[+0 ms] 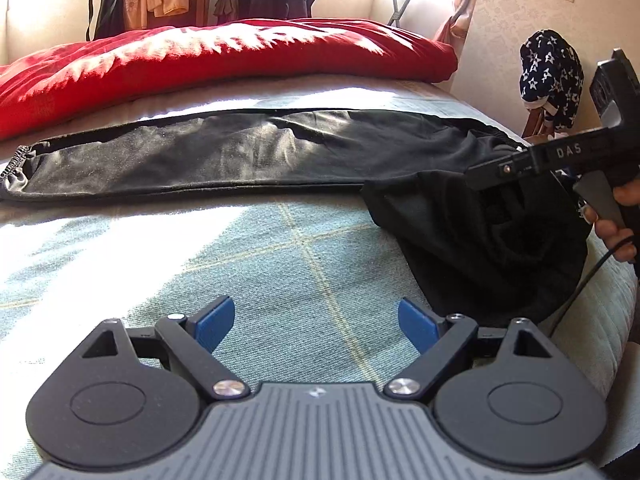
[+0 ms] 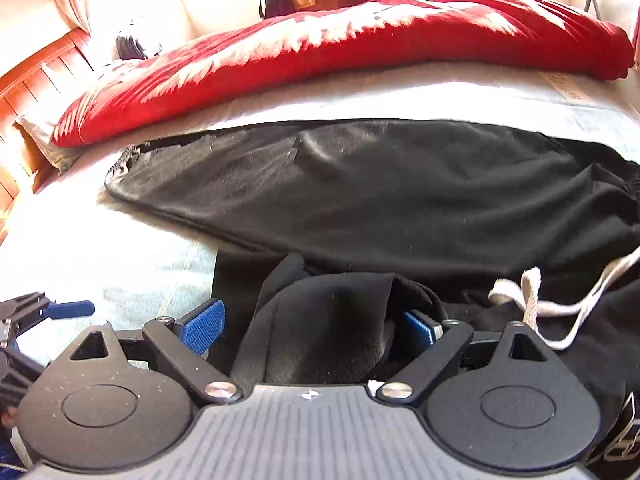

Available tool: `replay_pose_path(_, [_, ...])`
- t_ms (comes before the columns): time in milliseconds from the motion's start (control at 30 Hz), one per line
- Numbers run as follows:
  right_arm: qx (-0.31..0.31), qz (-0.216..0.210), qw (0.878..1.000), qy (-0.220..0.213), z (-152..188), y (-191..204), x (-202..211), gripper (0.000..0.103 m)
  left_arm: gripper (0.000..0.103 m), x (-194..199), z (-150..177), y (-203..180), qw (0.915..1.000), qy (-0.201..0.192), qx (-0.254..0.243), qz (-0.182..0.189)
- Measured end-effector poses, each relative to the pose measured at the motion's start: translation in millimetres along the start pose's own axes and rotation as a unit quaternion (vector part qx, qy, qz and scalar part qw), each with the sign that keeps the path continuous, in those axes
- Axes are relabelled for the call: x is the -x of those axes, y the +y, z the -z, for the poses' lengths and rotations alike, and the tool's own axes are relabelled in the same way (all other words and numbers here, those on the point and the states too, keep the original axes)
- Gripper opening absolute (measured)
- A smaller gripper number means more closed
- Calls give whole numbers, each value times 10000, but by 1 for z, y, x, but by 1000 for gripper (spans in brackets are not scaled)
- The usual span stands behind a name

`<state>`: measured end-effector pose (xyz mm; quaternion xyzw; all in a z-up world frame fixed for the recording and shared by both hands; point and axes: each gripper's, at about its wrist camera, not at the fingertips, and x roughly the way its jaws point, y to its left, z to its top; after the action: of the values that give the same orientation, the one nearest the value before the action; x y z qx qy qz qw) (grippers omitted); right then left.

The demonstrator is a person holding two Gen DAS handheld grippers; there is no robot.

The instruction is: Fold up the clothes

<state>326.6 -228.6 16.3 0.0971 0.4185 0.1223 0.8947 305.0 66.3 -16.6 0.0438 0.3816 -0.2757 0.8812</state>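
Black trousers [image 1: 240, 152] lie across the bed, one leg stretched flat with its elastic cuff [image 1: 16, 164] at the left. The other part is bunched in a black heap [image 1: 480, 248] at the right. My left gripper [image 1: 316, 322] hovers open over bare sheet, with nothing between its blue pads. In the right wrist view my right gripper [image 2: 312, 330] stands open around a raised fold of the black trousers [image 2: 328, 312]. Its left pad [image 2: 204, 328] is clear of the cloth and the right pad is half hidden. A white drawstring [image 2: 532, 300] lies loose at the right.
A red quilt [image 1: 200, 60] is piled along the far side of the bed. The pale checked sheet [image 1: 280, 260] covers the near part. A rack with orange clothes [image 1: 160, 0] stands behind, and a star-patterned cloth [image 1: 552, 76] hangs at the right. A wooden headboard [image 2: 40, 76] is at the left.
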Motion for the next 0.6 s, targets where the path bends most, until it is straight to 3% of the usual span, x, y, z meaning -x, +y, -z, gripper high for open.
replay_pose_path(100, [-109,62,9996,-262,-18,-12,-2,94,89,1,1,-7,10000,-4,-3,67])
replay_pose_path(233, [-394,210,9987,-235,-19,-30,2,94,89,-4,2,-14,9999,80,-45,45])
replay_pose_path(367, [-617,61,9980,-148,4,-41,23,94,89,-12,-1,-19,9998,120,-92,109])
replay_pose_path(600, [-881,133,9949,-465,64,-37,88,98,89,-32,-11,-41,9970,176,-318,677])
